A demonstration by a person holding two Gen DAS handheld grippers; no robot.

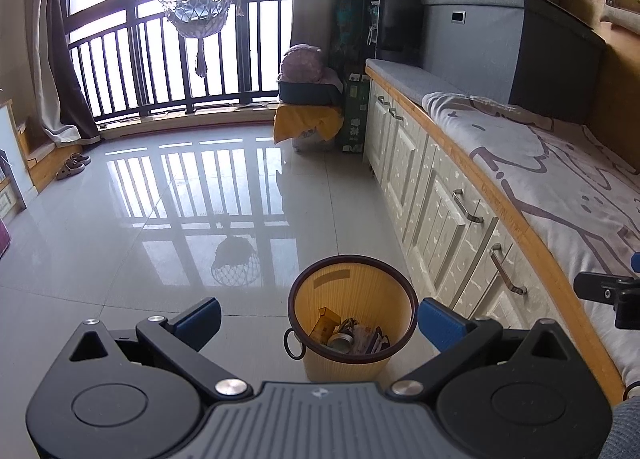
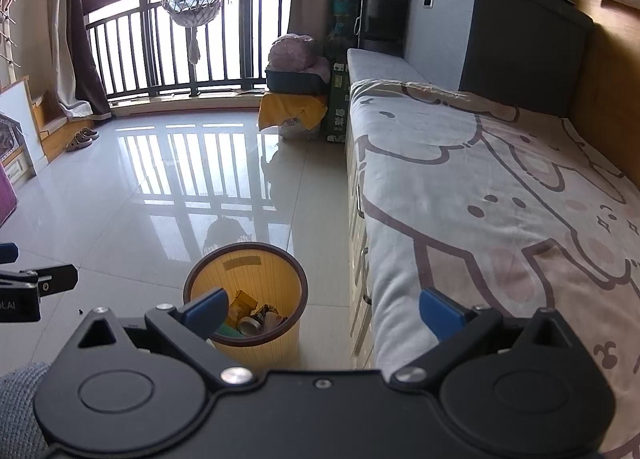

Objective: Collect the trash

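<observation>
A yellow waste bin with a dark rim (image 1: pixel 320 323) stands on the tiled floor beside the bed cabinets; it also shows in the right wrist view (image 2: pixel 200 283). Inside lie a small box, a can (image 1: pixel 341 340) and some wrappers. My left gripper (image 1: pixel 320 321) is open and empty, held above the bin with the bin between its blue pads. My right gripper (image 2: pixel 324 311) is open and empty, above the gap between the bin and the bed. Each gripper shows at the edge of the other's view.
A bed with a cartoon-print cover (image 2: pixel 500 195) sits on white drawer cabinets (image 1: pixel 436 195) at the right. A glossy tiled floor (image 1: pixel 160 219) reaches a railed window. A stool with a yellow cloth and bags (image 1: pixel 308 115) stands at the far end; slippers (image 1: pixel 72 165) at the left.
</observation>
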